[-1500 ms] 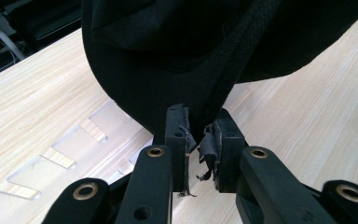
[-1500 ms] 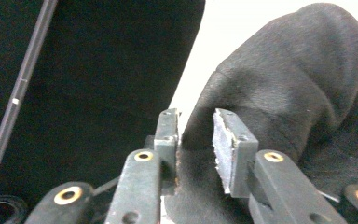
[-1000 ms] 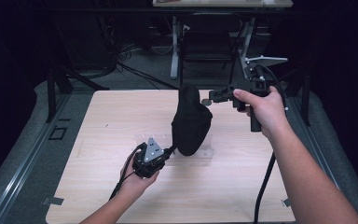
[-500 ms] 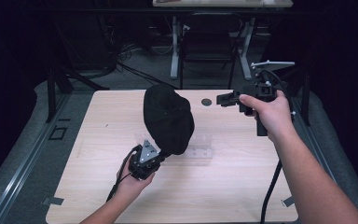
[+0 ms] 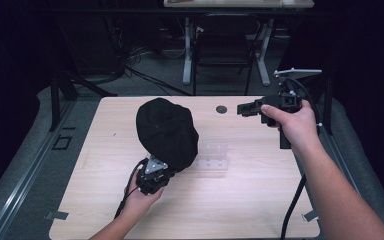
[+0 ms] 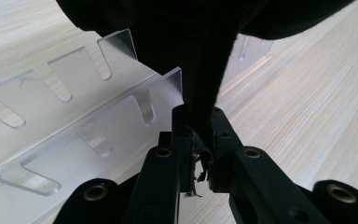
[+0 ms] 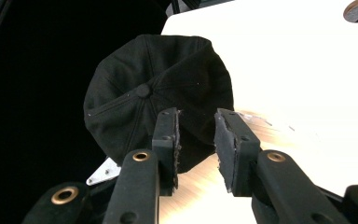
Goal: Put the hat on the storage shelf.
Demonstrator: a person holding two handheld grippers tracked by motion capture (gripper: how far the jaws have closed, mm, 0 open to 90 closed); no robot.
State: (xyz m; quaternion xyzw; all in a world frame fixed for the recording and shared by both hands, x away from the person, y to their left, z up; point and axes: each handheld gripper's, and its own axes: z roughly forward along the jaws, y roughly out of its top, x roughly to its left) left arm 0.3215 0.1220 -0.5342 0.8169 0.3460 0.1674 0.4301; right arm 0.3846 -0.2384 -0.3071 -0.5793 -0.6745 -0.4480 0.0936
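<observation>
High view: your left gripper point(image 5: 156, 172) pinches black cap point(image 5: 166, 132), raised over table point(image 5: 105, 210).
Left gripper view: jaws clamped on fabric above clear rack point(image 6: 65, 116). Soft, light; likely flops.
Right gripper view: your right gripper point(image 7: 196, 135) parted, empty; grip brim.

Cap point(image 5: 166, 131) above table point(image 5: 250, 200) centre-left, rack point(image 5: 214, 156) just right of it, hole cover point(image 5: 221, 108) behind.

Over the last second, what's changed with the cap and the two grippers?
The black cap swung left, away from the right gripper, and turned its crown up. It now hangs over the clear slotted rack. The right gripper was at the cap a second ago; now it hovers apart, jaws open. The left gripper has stayed clamped on the cap's edge, low near the table.
</observation>
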